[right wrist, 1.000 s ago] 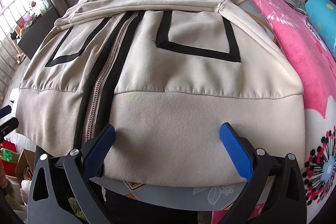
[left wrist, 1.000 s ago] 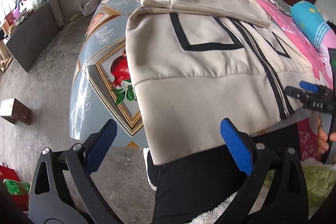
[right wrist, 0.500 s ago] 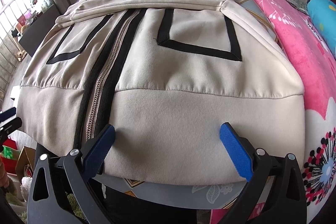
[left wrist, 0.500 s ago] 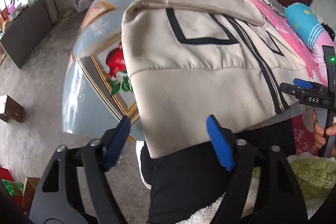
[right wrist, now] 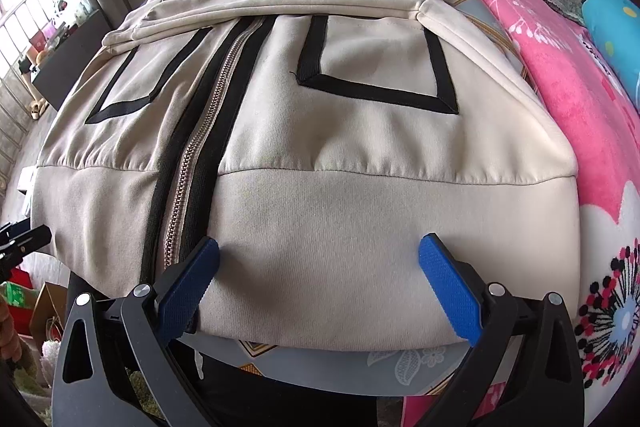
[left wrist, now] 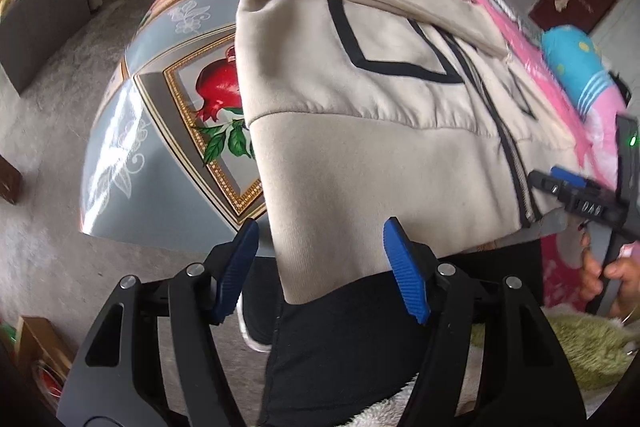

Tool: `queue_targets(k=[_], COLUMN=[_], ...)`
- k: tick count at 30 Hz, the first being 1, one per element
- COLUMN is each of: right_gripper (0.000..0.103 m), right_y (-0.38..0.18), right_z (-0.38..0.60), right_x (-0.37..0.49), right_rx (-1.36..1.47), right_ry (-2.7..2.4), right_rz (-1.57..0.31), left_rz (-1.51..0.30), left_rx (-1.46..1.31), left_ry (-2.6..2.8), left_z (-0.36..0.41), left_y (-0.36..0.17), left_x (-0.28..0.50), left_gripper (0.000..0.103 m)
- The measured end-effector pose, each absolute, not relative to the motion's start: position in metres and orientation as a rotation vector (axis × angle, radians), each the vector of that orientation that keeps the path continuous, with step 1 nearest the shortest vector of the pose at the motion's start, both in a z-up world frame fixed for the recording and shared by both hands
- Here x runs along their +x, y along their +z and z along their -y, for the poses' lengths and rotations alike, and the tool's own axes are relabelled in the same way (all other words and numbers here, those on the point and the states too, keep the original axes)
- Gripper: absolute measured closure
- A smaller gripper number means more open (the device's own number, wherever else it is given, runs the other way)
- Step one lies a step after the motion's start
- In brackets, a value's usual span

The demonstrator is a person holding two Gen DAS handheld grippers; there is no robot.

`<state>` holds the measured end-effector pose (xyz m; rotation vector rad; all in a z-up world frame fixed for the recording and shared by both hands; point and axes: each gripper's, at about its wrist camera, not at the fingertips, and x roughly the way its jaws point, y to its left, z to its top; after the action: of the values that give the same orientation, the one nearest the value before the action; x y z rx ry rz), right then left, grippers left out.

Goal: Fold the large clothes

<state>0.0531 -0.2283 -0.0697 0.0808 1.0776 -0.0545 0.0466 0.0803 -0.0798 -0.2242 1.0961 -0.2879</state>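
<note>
Sleeves already folded across the jacket (right wrist: 320,131) chest – my left gripper (left wrist: 324,267) has just been closing, right gripper (right wrist: 316,279) agape, near hem ungripped, body folds remain.

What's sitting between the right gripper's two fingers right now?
The jacket's cream bottom band fills the gap between the right gripper's spread fingers, its zipper beside the left finger. The right wrist view shows it.
</note>
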Motion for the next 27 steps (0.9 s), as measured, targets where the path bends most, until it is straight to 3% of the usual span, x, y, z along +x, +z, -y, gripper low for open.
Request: queue_targets(k=[2,11,15,17,27], right_gripper=[0.006,0.006,0.006,0.007,0.038], right_y=[-0.07,-0.067,-0.058,-0.051,-0.042], right_z=[0.228,0.233,0.262,0.286,0.389], right_x=[0.053,0.048,0.028,0.018,0.0], right_rx=[0.081,0.099,0.183,0.23,0.366], right_ry=[-0.055,-0.038,-0.053,-0.095,-0.319], right_rz=[-1.077,-1.064,-1.019,-0.994,-0.974], left_rz=[-1.077,-1.107,-1.074,-1.076,-1.076], left_rx=[-0.293,-0.25,-0.142,-0.085,0.002], left_ry=[-0.333,-0.314,-0.292,-0.277,-0.262], left_z=[-0.087,-0.08,-0.072,-0.067,-0.059], left_y=[-0.075,-0.076,-0.066,-0.065,-0.065], left_x=[0.045,0.051,0.044,0.043,0.042], left_gripper=[0.064,0.065,0.083,0.085,0.086])
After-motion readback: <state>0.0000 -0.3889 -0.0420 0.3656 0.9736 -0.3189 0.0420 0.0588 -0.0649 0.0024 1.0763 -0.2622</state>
